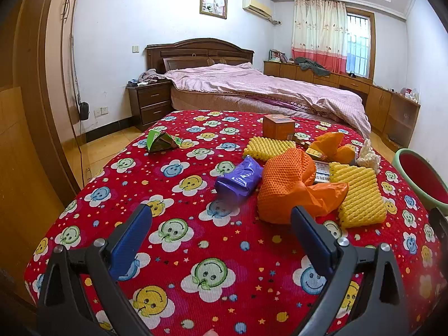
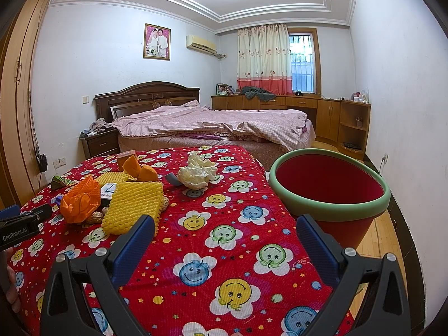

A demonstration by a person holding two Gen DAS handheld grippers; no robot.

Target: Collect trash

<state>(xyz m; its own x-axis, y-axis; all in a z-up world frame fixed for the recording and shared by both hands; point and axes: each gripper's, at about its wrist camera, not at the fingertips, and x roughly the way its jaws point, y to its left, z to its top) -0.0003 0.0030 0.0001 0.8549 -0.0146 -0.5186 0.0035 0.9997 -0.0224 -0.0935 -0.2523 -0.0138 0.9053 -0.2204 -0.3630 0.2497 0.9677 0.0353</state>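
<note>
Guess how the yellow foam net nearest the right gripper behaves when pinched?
The yellow foam net looks soft and ribbed, so it will probably squash between the pads. Likely very light and floppy. It overlaps other litter, including peanuts, so a pull may drag those.

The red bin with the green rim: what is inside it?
Inside the red bin only its bare red inner wall shows; no trash is visible. The near rim hides its bottom, so that part cannot be judged.

Red smiley-flower cloth [image 1: 196, 252], yellow foam net [image 2: 134, 204]
</note>
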